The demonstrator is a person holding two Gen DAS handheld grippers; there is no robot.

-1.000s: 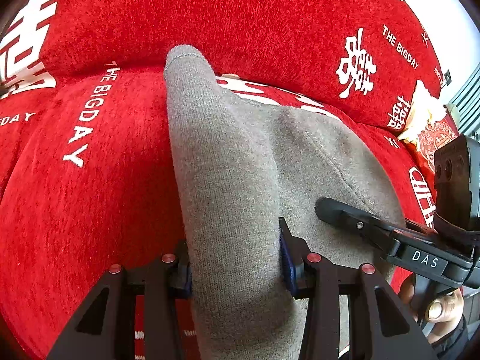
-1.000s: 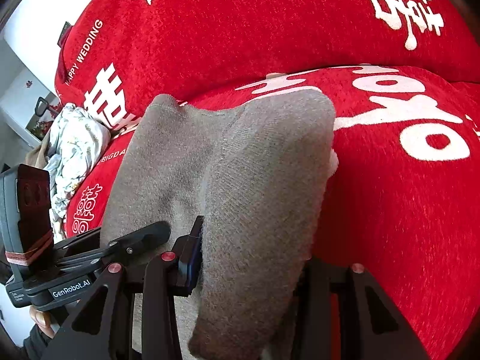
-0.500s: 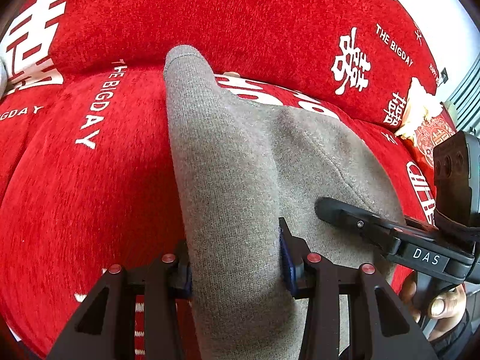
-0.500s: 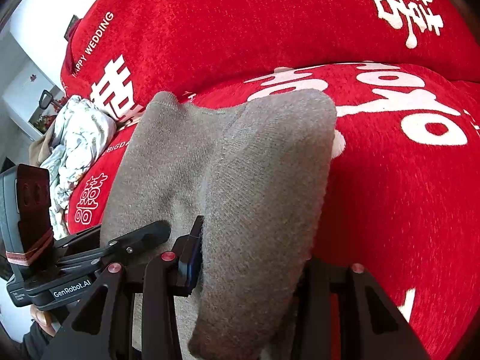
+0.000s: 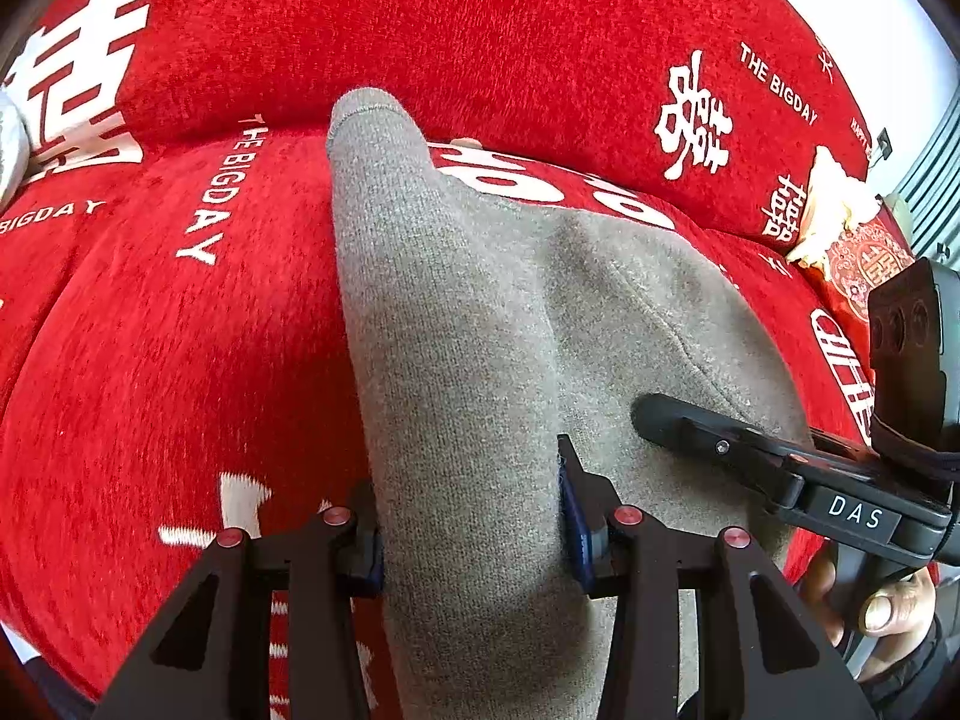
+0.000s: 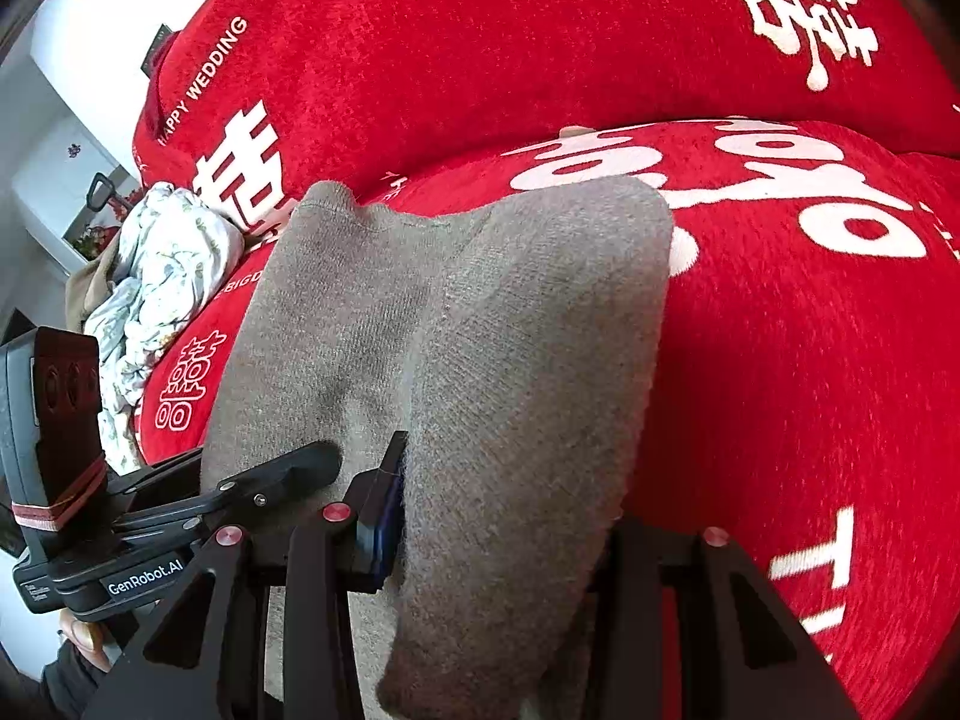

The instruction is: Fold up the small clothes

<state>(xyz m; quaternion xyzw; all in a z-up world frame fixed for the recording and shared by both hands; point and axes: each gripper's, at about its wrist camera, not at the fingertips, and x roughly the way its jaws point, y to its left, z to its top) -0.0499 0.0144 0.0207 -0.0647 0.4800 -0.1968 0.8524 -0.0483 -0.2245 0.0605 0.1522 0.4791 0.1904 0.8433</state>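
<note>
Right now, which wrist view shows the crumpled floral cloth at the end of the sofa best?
The right wrist view. The floral cloth lies bunched at the left, beyond the grey garment, pattern readable. The left wrist view catches only a pale sliver at its left edge, too little to identify with certainty.

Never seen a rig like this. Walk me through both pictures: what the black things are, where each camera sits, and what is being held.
No robot here: a person holds a two-finger clamp in each hand, each with a camera looking along its fingers. One picture comes from the left gripper, the other from the right gripper. Both are shut on one grey knit garment, stretched between them over a red sofa cover with white lettering. A crumpled floral cloth lies farther off.
</note>
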